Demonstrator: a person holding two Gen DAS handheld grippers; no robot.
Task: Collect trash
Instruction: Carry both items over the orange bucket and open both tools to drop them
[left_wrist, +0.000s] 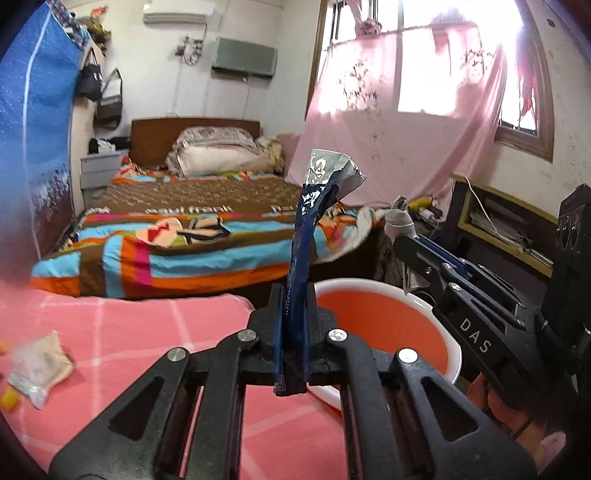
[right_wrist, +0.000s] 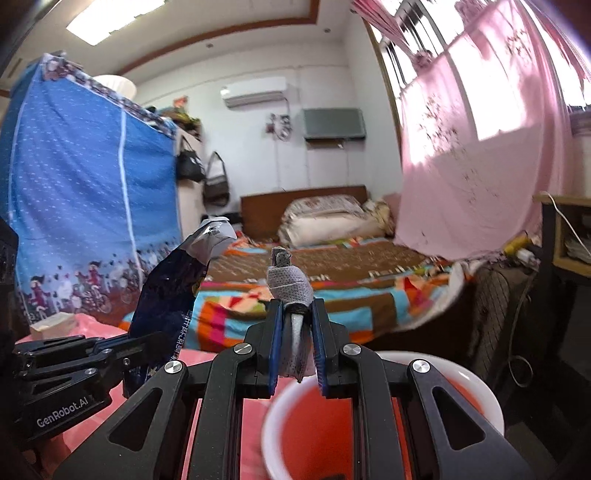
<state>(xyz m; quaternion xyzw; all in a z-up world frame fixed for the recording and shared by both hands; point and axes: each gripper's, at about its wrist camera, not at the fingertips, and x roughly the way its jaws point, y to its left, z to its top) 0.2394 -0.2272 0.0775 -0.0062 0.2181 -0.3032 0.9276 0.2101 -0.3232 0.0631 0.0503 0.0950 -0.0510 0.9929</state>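
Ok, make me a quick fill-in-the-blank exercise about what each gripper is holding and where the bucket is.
1. The left gripper is shut on a crumpled ____ foil wrapper.
2. The right gripper is shut on a ____ rolled cloth.
3. The white bucket has a ____ inside.
4. The bucket stands beside the ____ checked cloth.

Missing words: blue; grey; red; pink
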